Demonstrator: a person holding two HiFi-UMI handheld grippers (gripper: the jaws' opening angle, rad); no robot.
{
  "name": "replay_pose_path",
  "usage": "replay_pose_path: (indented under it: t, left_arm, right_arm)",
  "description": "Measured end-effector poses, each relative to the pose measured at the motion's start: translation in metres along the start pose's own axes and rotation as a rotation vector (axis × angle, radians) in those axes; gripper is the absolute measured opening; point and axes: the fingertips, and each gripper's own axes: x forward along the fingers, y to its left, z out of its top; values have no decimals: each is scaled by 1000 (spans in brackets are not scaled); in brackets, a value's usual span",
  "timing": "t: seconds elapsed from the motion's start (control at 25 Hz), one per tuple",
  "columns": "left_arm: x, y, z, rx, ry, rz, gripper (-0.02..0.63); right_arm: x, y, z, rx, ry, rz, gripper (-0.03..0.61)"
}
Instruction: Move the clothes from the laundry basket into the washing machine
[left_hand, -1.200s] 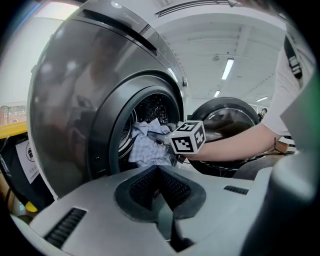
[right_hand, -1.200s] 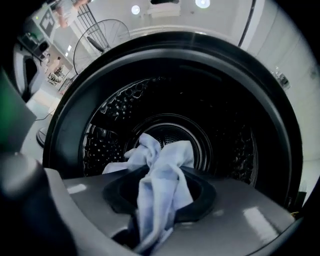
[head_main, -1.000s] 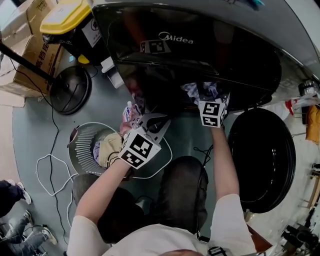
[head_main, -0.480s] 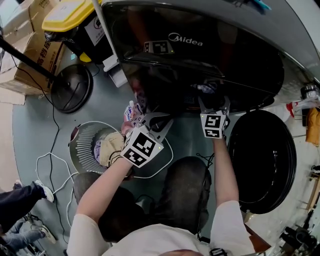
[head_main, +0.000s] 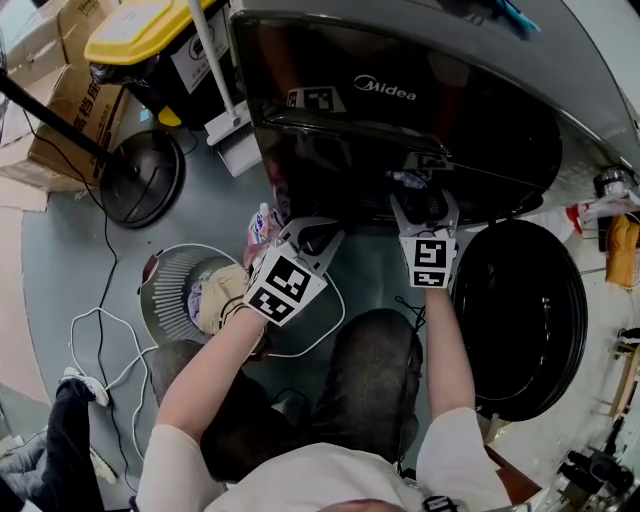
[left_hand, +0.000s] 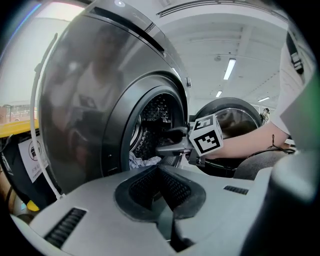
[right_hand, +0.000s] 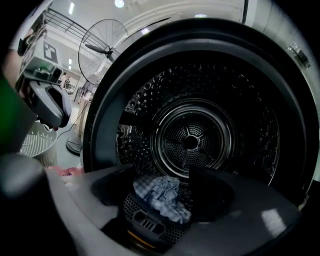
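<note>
Gaping with nothing held, the right tool (right_hand: 160, 176) has just closed its jaws a little at the mouth of the washing machine (head_main: 400, 110). The left tool (left_hand: 159, 172) is clenched, empty, outside it. A blue checked cloth (right_hand: 161, 196) lies inside the drum (right_hand: 190, 140). More clothes (head_main: 222, 296) sit in the laundry basket (head_main: 172, 290) beside it; how many is hidden.

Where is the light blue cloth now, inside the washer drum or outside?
Inside: the cloth lies on the drum floor, beyond the open right gripper.
</note>
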Motion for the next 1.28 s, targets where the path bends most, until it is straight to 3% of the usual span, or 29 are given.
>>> replay_pose_path:
  t: [0.36, 0.56, 0.84, 1.0, 1.28]
  left_arm:
    - [-14, 14, 12, -27, -47, 27, 6]
    - [-28, 19, 13, -28, -59, 41, 6]
    - [-50, 32, 19, -45, -94, 75, 6]
    - [-63, 41, 22, -59, -121, 98, 6]
    - [-83, 52, 12, -75, -122, 127, 6]
  right_arm:
    - [-39, 2, 39, 7, -54, -25, 275]
    - [-56, 16, 74, 20, -121, -10, 255]
    - [-61, 59, 116, 28, -193, 76, 220]
    - [-61, 81, 128, -5, -210, 132, 164]
    - [-69, 97, 147, -8, -240, 176, 135]
